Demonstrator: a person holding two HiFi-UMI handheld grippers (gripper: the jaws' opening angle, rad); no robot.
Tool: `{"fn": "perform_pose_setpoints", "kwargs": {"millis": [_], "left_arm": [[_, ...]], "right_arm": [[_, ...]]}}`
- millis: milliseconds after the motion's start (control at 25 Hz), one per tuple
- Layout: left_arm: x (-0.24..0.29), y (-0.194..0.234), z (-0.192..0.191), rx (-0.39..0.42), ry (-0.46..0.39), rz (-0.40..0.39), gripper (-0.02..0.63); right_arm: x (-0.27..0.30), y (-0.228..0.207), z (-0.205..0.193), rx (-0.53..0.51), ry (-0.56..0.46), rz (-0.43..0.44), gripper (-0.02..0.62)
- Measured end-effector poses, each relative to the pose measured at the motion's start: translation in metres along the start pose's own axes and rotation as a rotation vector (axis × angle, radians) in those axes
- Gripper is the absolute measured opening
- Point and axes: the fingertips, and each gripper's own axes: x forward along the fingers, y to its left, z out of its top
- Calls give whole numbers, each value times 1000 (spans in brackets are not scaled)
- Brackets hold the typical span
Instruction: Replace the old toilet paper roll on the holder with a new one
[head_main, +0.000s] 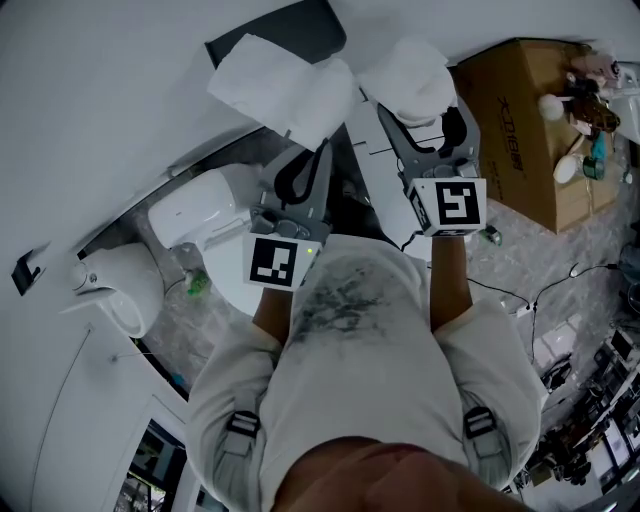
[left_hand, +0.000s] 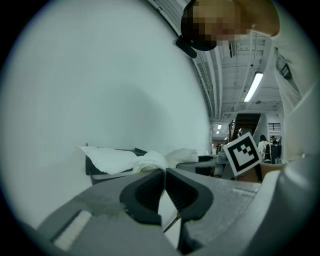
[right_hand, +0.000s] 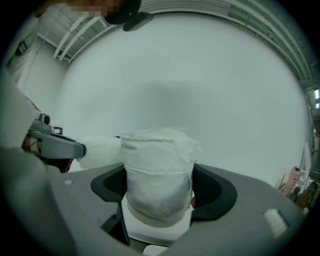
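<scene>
Roll of toilet paper (right_hand: 157, 170) clamped btwn jaws of right gripper (right_hand: 159, 190), close to white wall (right_hand: 200, 75), just right of holder (head_main: 285, 32). Left gripper (left_hand: 164, 174) jaws closed, pinching loose paper sheet (head_main: 285, 90) that drapes over holder.

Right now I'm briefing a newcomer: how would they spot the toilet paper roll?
On the white wall sits a dark holder, and two claws reach toward it. The toilet paper roll is gripped in the right claw: a plump cylinder, unlike the flat loose sheet pinched by the left claw.
</scene>
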Motion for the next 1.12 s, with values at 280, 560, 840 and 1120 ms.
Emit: {"fn": "perform_pose_setpoints", "kwargs": {"millis": [280,560,840,1120], "left_arm": [[-13,11,-28,-39,39,37,15],[-21,24,-53,-73,74,73,15],[-18,31,-68,-98,87,97,15],[-17,40,-73,-106,87,104,15]], "right_arm": [[10,13,-25,-4,34,23,376],[30,22,-48,-20,77,52,376],[47,19,-72,-42,121,67,376],[66,20,-87,-76,152,76,376]]}}
